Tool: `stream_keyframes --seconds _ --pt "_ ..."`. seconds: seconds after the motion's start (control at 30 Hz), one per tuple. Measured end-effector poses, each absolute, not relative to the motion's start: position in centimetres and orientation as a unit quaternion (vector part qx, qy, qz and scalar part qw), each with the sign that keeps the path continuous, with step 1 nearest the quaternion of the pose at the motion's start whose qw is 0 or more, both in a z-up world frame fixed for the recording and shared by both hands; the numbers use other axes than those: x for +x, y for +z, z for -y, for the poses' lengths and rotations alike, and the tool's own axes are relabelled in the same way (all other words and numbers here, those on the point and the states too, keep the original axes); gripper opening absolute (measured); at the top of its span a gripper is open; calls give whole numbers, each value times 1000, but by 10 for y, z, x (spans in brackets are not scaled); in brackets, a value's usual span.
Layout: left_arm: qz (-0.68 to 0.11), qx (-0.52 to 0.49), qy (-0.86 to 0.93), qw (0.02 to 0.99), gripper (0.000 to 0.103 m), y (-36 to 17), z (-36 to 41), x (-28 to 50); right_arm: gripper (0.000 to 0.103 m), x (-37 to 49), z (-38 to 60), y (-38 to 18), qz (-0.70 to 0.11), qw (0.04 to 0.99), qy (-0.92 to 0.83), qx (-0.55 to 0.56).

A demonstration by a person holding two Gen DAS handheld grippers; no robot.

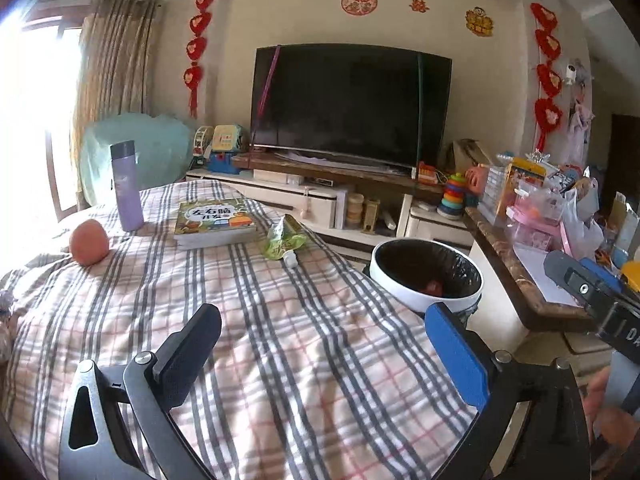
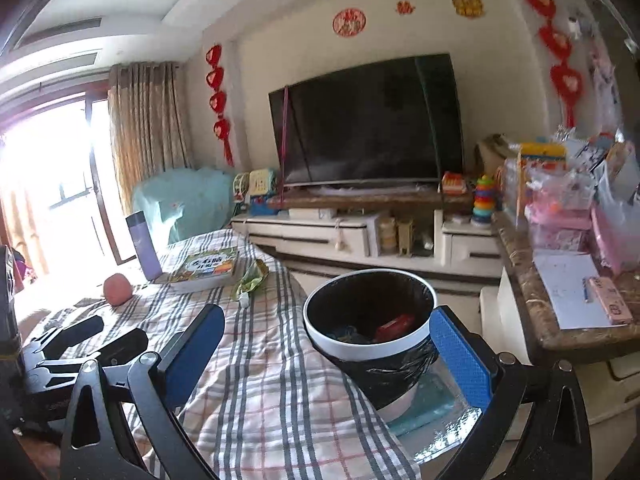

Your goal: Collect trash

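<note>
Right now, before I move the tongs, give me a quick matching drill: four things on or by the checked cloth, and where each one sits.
Things:
1. purple flask
2. green pouch
3. orange fruit
4. red item

Places:
A. inside the trash bin
B. just right of the book
C. standing upright, left of the book
D. far left of the cloth, nearer than the flask

Pairs: 1-C, 2-B, 3-D, 4-A
</note>
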State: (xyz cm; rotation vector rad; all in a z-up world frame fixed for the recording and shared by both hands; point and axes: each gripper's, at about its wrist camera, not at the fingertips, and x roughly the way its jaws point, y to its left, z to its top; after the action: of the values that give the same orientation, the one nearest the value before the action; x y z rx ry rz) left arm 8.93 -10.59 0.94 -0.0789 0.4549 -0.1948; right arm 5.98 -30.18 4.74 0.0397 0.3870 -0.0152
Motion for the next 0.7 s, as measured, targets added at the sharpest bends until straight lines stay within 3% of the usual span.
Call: stream_keyframes --seconds 0.7 --pt "-191 14 -44 981 102 -16 129 59 103 51 297 -5 -190 980 -54 -13"
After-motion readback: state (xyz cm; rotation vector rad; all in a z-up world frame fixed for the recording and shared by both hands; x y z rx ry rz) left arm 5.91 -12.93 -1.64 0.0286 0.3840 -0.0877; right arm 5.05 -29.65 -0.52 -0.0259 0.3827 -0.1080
